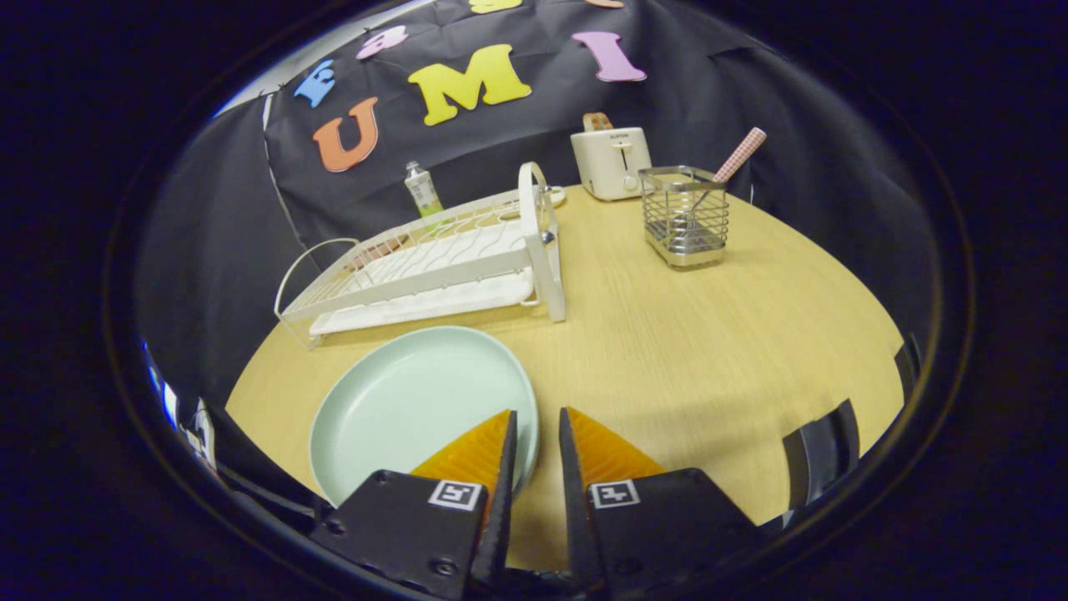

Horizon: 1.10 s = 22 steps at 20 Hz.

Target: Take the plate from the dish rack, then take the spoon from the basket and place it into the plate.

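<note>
gripper (536,417) hovering low, its fingers sitting slightly apart astride the near rim, not pressing | pale mint round plate (400,409) lying flat on the round wooden table (709,351) | white wire dish rack (434,263) standing beyond | pink-checked-handled spoon (738,156) leaning in the metal wire basket (684,215) further back

A round light-wood table with a pale yellow grain (667,351) fills the middle of the booth, lit evenly from above, with soft shadows falling on its top. Behind it hangs a black cloth wall (717,108), draped in loose folds. At the far edge of the table stands a white two-slot toaster (611,163) — something tan sits in one slot. Left of it, against the cloth, a small white-and-green tube (423,190) stands upright. Dark chair backs (822,451) show beside the table's near right edge.
</note>
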Each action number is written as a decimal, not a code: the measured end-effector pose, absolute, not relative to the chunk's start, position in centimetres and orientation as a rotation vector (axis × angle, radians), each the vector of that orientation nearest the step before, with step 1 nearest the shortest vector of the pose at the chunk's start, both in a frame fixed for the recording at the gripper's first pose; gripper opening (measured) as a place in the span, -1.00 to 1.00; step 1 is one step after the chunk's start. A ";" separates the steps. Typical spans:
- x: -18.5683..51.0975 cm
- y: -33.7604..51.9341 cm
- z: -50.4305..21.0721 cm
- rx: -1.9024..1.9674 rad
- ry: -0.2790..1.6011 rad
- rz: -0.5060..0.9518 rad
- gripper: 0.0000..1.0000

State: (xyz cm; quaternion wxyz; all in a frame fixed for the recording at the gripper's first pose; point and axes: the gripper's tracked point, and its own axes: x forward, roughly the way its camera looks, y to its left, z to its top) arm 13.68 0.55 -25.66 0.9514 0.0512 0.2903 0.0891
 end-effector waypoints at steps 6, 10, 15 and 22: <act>15.7 -2.6 -22.4 0.032 0.376 0.111 0.84; 17.6 -5.4 -19.1 0.063 0.257 0.100 0.91; 20.0 -10.2 -15.1 -0.004 0.117 0.041 1.00; 25.8 -15.9 -13.2 0.012 0.099 -0.042 1.00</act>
